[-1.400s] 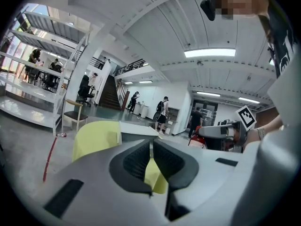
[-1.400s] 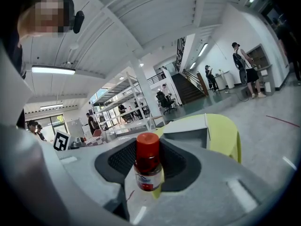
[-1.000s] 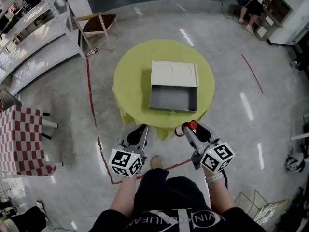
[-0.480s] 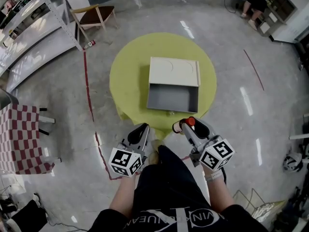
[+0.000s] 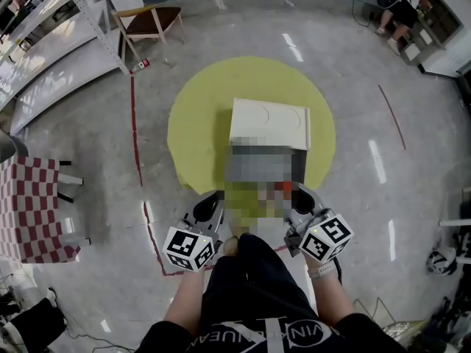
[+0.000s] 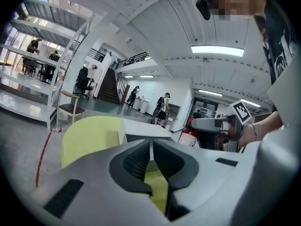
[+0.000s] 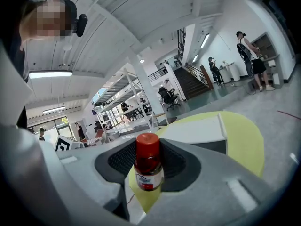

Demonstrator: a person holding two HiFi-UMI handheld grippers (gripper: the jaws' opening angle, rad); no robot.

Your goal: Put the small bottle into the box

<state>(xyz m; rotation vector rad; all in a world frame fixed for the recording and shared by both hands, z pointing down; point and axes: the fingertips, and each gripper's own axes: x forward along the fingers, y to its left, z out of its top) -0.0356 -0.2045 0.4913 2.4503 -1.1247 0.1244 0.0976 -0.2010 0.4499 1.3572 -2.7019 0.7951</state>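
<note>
A small bottle (image 7: pixel 148 172) with a red cap and a white label stands upright between the pads of my right gripper (image 7: pixel 149 150), which is shut on it. In the head view the right gripper (image 5: pixel 296 195) is at the near edge of the round yellow-green table (image 5: pixel 199 123), with the bottle's red cap (image 5: pixel 286 187) at its tip. The white box (image 5: pixel 271 123) lies on the table just beyond, its lid folded back and its inside partly hidden. My left gripper (image 5: pixel 209 204) hangs at the near left edge; its jaws (image 6: pixel 151 147) are shut and hold nothing.
A wooden chair (image 5: pixel 151 22) and metal shelving (image 5: pixel 51 43) stand at the back left. A red-and-white checkered table (image 5: pixel 29 212) is at the left. A red tape line (image 5: pixel 135 142) runs along the floor. People (image 5: pixel 403 2) stand at the far right.
The person has stepped closer to the table. Both grippers have moved forward to its near edge, and the bottle is still held in the right one.
</note>
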